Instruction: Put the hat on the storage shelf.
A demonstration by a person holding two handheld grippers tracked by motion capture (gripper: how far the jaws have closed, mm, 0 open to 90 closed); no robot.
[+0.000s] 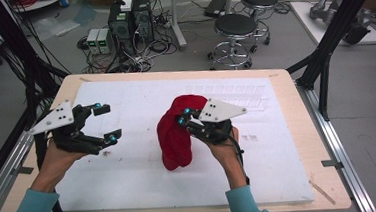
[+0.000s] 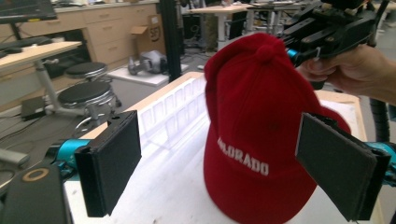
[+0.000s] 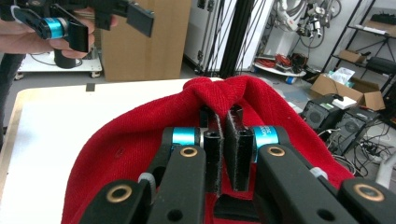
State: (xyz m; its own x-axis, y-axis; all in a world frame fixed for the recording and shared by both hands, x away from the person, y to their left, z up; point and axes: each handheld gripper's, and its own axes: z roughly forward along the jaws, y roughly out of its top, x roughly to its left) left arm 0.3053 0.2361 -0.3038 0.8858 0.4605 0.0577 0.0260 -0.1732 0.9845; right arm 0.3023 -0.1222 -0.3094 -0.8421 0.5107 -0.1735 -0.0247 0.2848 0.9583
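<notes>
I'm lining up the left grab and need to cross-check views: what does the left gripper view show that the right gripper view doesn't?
Left gripper view only: the white COLORADO lettering on the red cap, with the left gripper open, its jaws wide apart short of the cap.

Right gripper view only: the right gripper shut on a pinched fold of the cap's crown.

Both: the cap, the white table mat, and the opposite hand's gripper.

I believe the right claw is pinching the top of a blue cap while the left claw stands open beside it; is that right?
Not quite: the cap is red, as the left gripper view shows. The right claw does pinch its top, and the left claw stands open beside it.
</notes>
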